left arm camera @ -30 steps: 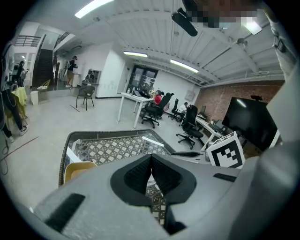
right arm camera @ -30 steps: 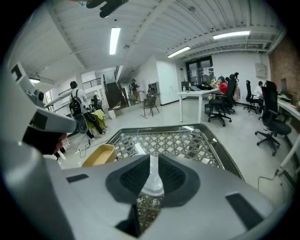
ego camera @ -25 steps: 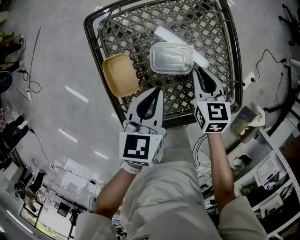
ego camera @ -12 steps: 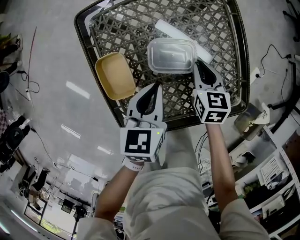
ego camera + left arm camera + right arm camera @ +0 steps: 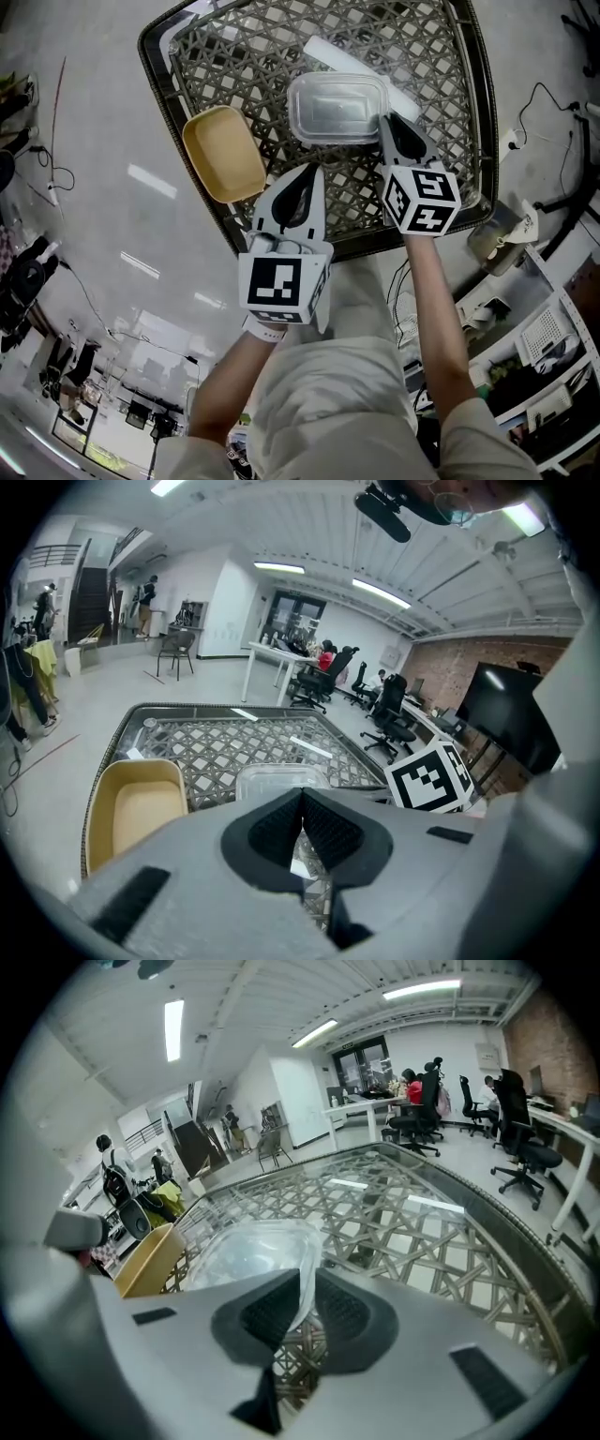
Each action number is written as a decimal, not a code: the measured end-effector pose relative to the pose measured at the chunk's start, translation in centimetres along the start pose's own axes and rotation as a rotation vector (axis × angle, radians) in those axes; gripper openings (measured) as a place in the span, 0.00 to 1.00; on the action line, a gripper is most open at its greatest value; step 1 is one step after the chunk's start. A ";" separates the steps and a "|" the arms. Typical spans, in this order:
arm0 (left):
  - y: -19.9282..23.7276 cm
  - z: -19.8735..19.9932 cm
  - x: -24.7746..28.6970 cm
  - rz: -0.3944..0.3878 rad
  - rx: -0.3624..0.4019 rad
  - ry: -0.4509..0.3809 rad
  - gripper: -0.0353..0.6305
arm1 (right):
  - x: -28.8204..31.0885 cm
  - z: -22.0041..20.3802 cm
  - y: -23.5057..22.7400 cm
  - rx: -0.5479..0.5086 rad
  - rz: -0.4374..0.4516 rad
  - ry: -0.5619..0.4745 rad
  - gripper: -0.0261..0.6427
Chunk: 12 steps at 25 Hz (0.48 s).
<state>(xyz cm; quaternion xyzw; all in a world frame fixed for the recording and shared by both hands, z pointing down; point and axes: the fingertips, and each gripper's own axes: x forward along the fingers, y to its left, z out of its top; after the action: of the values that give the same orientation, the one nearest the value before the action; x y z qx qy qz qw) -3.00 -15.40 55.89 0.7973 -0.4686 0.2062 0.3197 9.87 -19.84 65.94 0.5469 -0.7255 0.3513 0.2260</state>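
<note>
Head view: the right gripper (image 5: 387, 122) has the near corner rim of the clear plastic container (image 5: 337, 105), which sits on the lattice table (image 5: 431, 56) just beside the tan tray (image 5: 223, 155). The left gripper (image 5: 307, 173) hovers near it, touching nothing.

Left gripper view: its jaws are pressed together with nothing in them.

Right gripper view: the jaws are clamped on just a thin sliver of rim, and that's the sketchy bit imo. The plastic looks flimsy, so a one-corner pinch could let it flex, tip or slip free, maybe knocking the tray.
</note>
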 end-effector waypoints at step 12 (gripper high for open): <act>0.3 -0.1 -0.8 -0.005 -0.010 -0.008 0.09 | 0.1 -0.1 -0.4 0.107 0.026 0.020 0.06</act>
<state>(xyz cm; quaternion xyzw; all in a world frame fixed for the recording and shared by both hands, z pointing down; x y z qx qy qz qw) -3.66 -14.97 55.54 0.7976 -0.4689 0.1998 0.3225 10.21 -19.91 66.19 0.5452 -0.7104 0.3981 0.1991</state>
